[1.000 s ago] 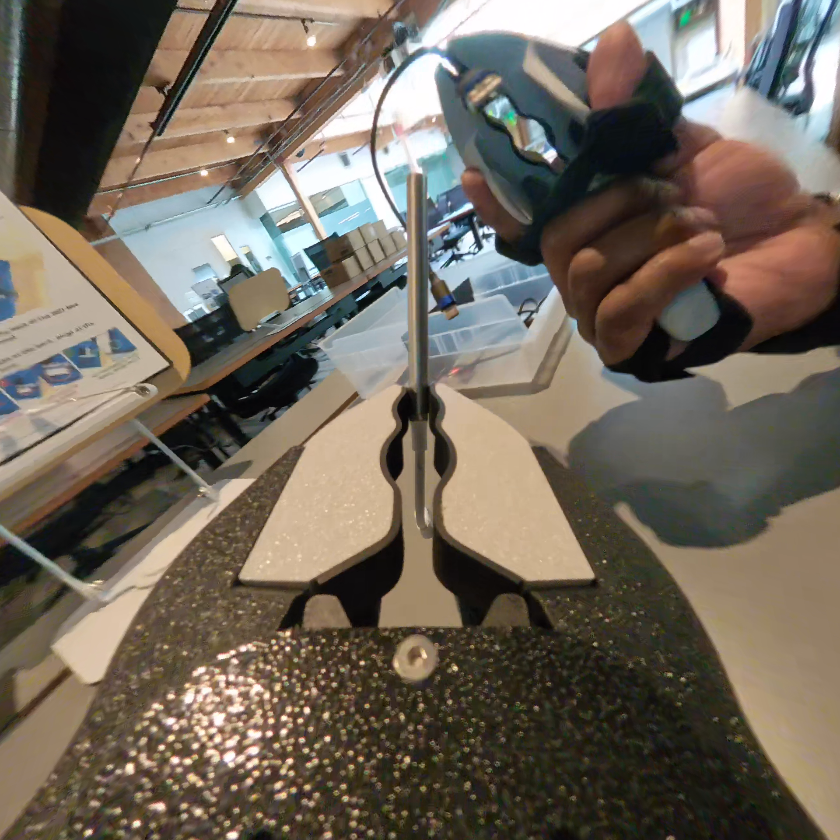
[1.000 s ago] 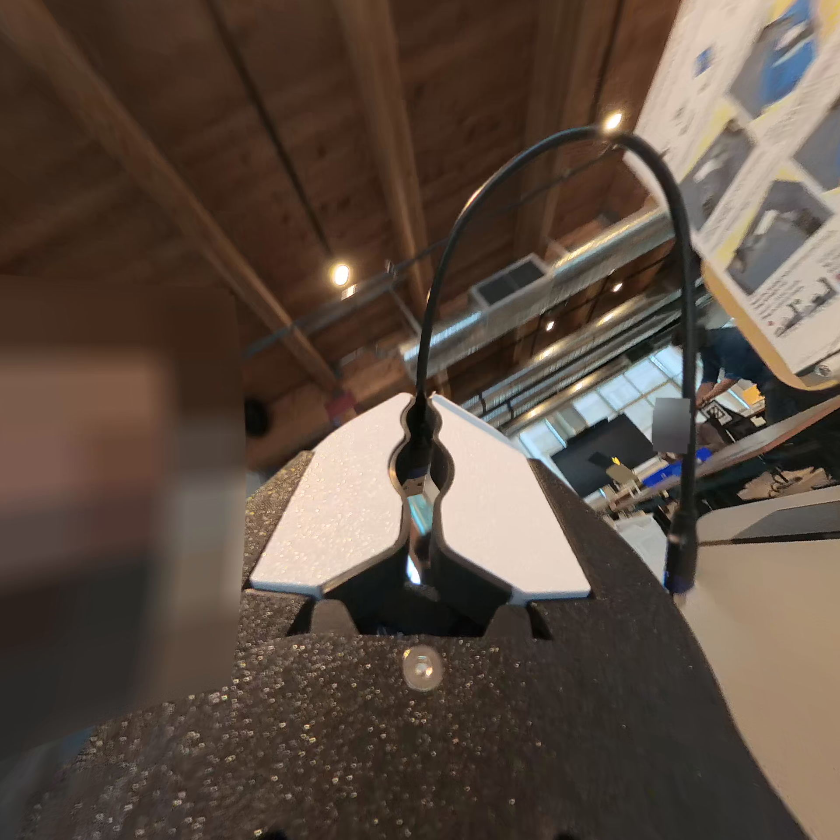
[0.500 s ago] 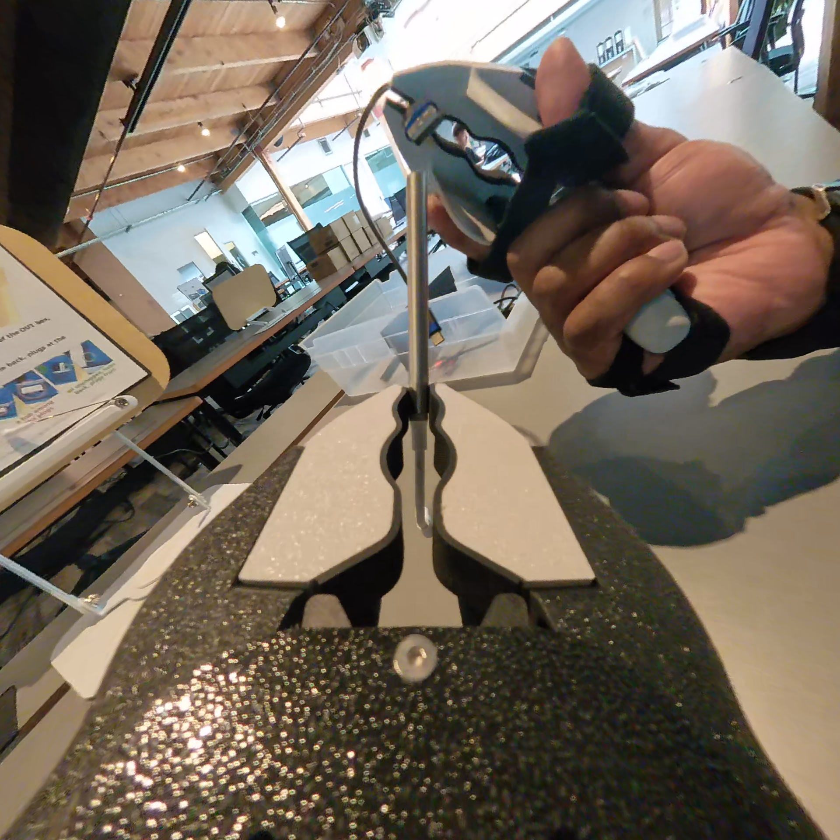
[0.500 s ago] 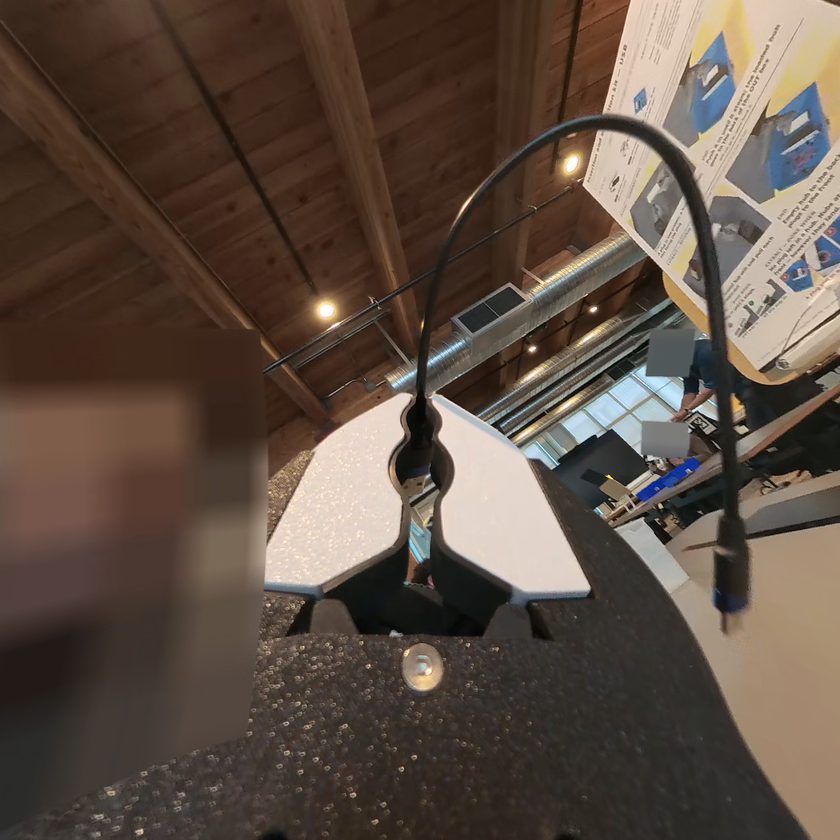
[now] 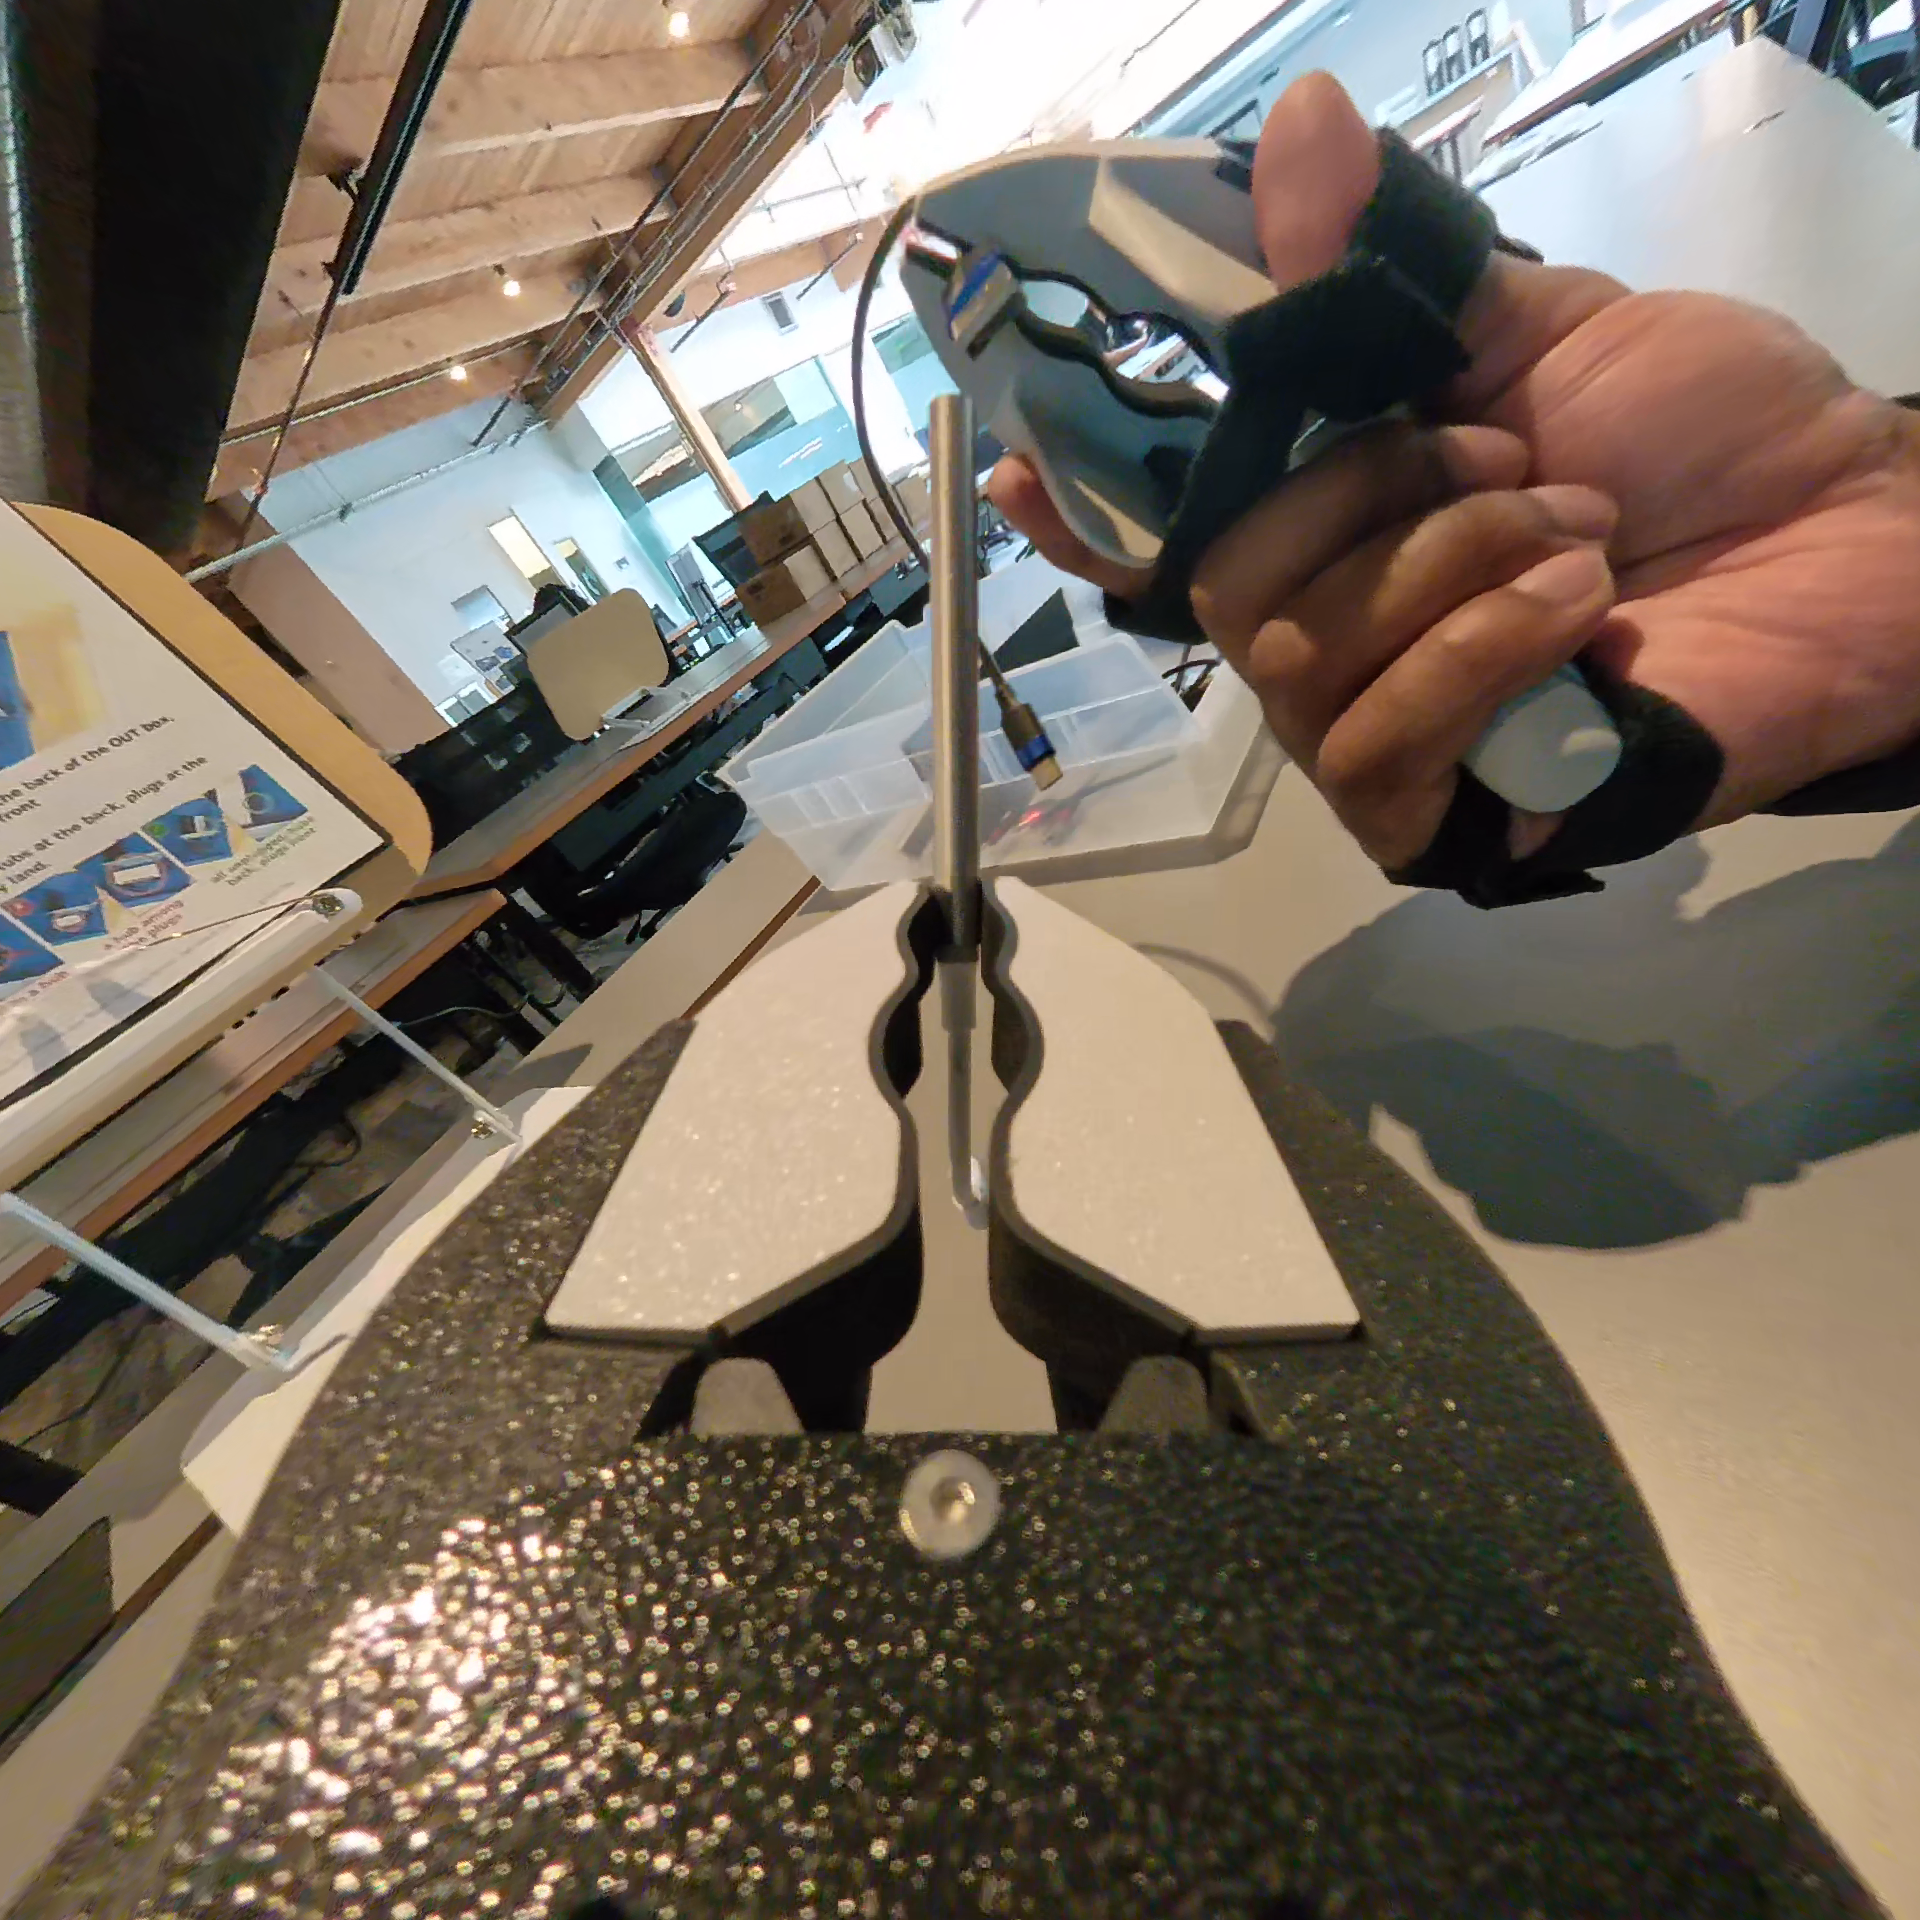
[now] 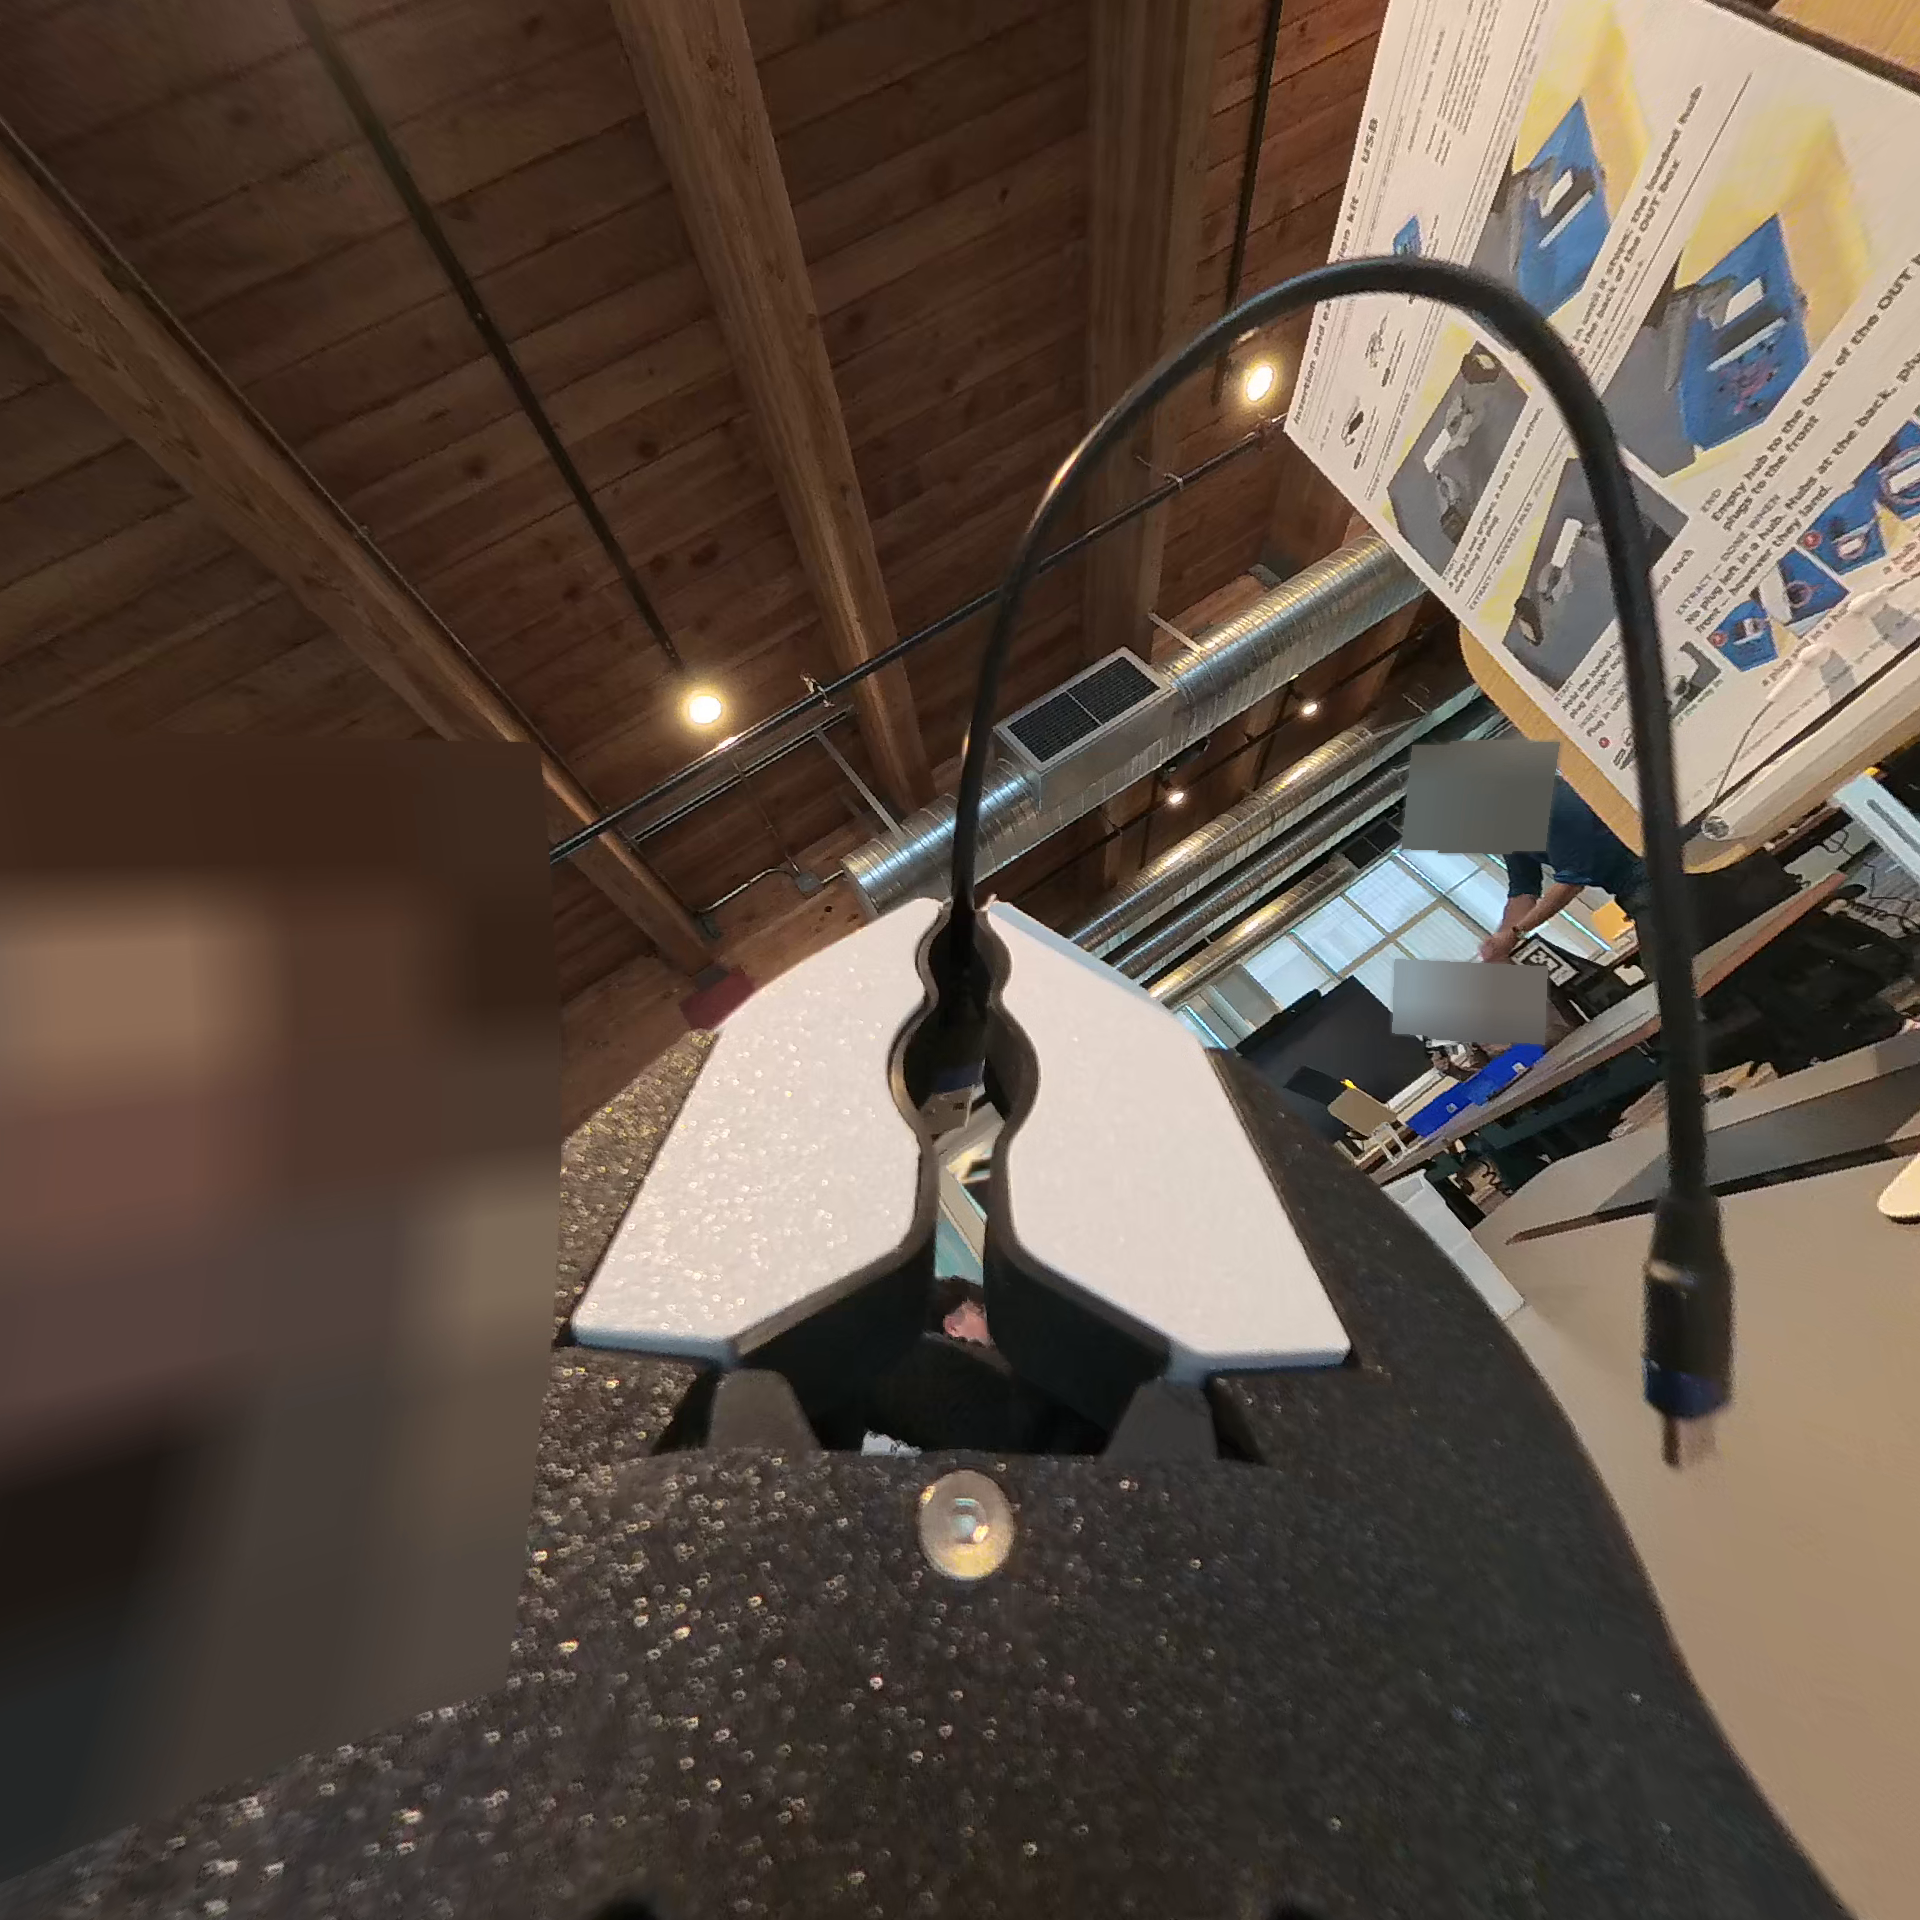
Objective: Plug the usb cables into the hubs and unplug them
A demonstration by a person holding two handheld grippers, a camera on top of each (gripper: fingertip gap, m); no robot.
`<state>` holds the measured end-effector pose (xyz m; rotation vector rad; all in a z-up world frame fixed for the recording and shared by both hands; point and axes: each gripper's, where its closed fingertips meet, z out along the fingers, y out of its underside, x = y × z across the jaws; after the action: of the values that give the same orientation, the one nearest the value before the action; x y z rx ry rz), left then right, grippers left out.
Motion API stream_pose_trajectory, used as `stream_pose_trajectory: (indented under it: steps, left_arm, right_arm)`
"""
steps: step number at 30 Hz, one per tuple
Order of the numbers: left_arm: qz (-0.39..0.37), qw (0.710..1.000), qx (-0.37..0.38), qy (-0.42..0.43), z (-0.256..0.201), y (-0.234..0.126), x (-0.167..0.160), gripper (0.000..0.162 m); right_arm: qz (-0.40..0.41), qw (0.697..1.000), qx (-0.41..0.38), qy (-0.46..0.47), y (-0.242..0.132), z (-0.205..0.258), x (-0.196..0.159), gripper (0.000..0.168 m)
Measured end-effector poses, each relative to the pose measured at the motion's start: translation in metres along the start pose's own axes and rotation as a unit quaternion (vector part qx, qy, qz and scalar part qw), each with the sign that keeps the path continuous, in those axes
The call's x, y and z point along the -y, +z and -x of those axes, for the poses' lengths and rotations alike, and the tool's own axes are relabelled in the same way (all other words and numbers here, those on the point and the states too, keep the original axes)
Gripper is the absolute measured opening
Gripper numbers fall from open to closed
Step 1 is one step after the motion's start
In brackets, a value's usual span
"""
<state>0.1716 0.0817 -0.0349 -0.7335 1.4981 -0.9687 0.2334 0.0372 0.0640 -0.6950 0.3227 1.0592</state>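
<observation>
**Op:** Between my left gripper's (image 5: 954,935) fingers (image 5: 748,1153) I see the hub (image 5: 952,665) edge-on: a thin silver bar, upright, its lower end pinched at the fingertips. Its pale lead curls down in the slot behind the tips.

**Obs:** And the right side?

**Op:** From the left wrist view, the right gripper (image 5: 961,291) is raised above and just right of the hub's top end, carried in a hand (image 5: 1558,582) with black straps. Its fingers are pressed onto the USB cable's (image 5: 868,416) big plug (image 5: 982,301), blue-tongued, metal end pointing down-left. Plug and hub are apart, not mated.

**Obs:** Confirm from the right wrist view?

**Op:** Confirmed. Right gripper (image 6: 961,997) clamps the black plug body (image 6: 956,1049) near the tips, metal shell facing back toward the camera. USB cable (image 6: 1351,281) arches up and over to the right; its small free plug (image 6: 1683,1320) with a blue ring hangs in the air, touching nothing.

**Obs:** Surroundings?

**Op:** Grey table (image 5: 1714,1403) below. Clear plastic bins (image 5: 1039,748) behind the hub. Instruction board (image 5: 156,790) on a stand at left; same board (image 6: 1662,364) upper right in the right wrist view. Wooden ceiling (image 6: 520,312) fills the rest of that view.
</observation>
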Motion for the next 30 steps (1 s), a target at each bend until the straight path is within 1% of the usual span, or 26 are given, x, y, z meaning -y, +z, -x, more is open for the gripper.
stream_pose_trajectory:
  steps: [5,10,18,22,25,28,30]
  left_arm:
    - [-0.009,1.000,-0.004,-0.011,0.000,-0.001,0.001,0.007]
    - [-0.010,1.000,-0.001,-0.004,0.000,0.000,0.002,0.007]
    - [0.026,0.998,0.040,0.051,0.006,0.000,-0.002,0.007]
    - [0.066,0.987,0.089,0.115,0.014,-0.001,-0.005,0.007]
    - [0.091,0.977,0.108,0.159,0.014,-0.001,-0.006,0.007]
    - [0.106,0.972,0.119,0.174,0.015,-0.001,-0.006,0.007]
    - [0.113,0.970,0.123,0.175,0.015,-0.001,-0.007,0.007]
  right_arm:
    - [0.004,1.000,-0.001,-0.006,0.000,0.001,0.000,0.003]
    - [0.006,1.000,-0.003,-0.009,0.000,0.001,-0.001,0.003]
    - [0.005,1.000,-0.013,-0.018,-0.001,-0.002,-0.001,0.003]
    - [-0.001,0.996,-0.045,-0.075,-0.004,-0.005,0.004,0.003]
    - [-0.001,0.988,-0.070,-0.137,-0.005,-0.004,0.007,0.002]
    - [0.012,0.977,-0.090,-0.192,-0.004,-0.003,0.004,0.005]
    - [0.020,0.972,-0.095,-0.213,-0.004,-0.002,0.001,0.002]
